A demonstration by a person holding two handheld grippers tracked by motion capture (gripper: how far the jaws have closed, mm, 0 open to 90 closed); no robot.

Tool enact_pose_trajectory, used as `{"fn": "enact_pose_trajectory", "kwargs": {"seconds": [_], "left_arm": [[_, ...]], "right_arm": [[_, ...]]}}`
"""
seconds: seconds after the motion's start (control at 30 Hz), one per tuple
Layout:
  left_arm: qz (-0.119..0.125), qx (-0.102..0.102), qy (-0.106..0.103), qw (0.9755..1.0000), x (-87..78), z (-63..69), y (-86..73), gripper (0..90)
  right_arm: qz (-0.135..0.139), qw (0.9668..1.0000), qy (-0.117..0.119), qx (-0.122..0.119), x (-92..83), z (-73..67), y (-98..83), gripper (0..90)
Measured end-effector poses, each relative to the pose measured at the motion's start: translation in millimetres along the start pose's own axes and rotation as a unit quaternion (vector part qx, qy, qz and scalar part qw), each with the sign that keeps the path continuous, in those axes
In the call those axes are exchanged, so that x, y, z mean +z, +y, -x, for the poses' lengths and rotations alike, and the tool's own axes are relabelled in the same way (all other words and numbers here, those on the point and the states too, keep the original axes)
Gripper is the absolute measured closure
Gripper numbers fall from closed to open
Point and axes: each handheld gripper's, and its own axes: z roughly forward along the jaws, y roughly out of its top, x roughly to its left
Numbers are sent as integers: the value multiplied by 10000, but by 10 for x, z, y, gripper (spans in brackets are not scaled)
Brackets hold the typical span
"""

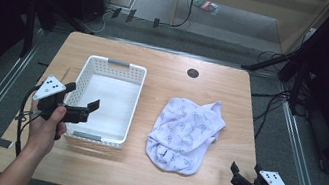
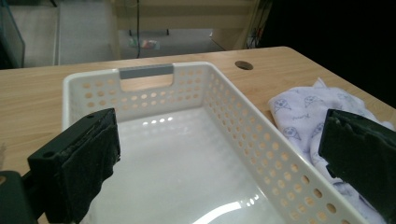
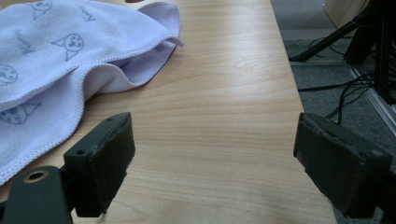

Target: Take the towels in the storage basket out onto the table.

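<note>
Crumpled pale lilac printed cloth (image 1: 185, 135) lies right of the white perforated plastic basket (image 1: 114, 66). Left gripper (image 1: 83, 101), jaws spread, hovers over the basket's near left corner; right gripper (image 1: 247, 169), jaws spread, sits near the table's (image 1: 166, 67) near right edge.

From my seat, the cloth (image 3: 56, 56) runs off the top and left edges of the right gripper view, so I can't see its full spread. In the left gripper view the basket (image 2: 243, 121) is cut off at the bottom, and my own jaw pads cover its near corners (and part of the cloth). The small colourful item (image 1: 206, 6) on the floor is too tiny to identify.
</note>
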Motion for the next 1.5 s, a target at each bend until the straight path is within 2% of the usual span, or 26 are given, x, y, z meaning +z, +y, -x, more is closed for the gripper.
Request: {"fn": "enact_pose_trajectory", "kwargs": {"seconds": [0.1, 0.23, 0.4, 0.47, 0.5, 0.77, 1.0, 1.27, 1.43, 1.5], "left_arm": [[-31, 41, 73, 10000, -59, -66, -58, 0], [26, -99, 141, 9998, -155, -187, -155, 0], [45, -88, 306, 9995, -248, -301, -254, 0], [63, -113, 319, 9994, -270, -325, -274, 0], [120, -178, 354, 9991, -312, -380, -321, 0], [177, -173, 526, 9983, -465, -549, -486, 0], [422, -184, 701, 9965, -629, -723, -669, 0], [341, -305, 909, 9948, -733, -885, -839, 0], [398, -439, 1088, 9923, -836, -1022, -990, 0], [348, -465, 1184, 9913, -862, -1066, -1038, 0]], "right_arm": [[4, 10000, -7, 10, -1, 1, -1, 126], [-9, 10000, -7, -2, -1, -1, -1, 126], [-15, 10000, -19, 5, -1, -1, 0, 126], [-15, 10000, -21, 6, 0, -1, 0, 126], [-20, 10000, -35, 9, 1, -2, 0, 126], [-23, 10000, -56, 2, 2, 1, 0, 127], [-30, 10000, -60, 16, 4, 1, 0, 127], [-38, 10000, -67, 7, 4, 0, 0, 127], [-39, 10000, -78, 12, 5, -2, 1, 127], [-36, 10000, -75, 2, 4, 0, 0, 127]]}}
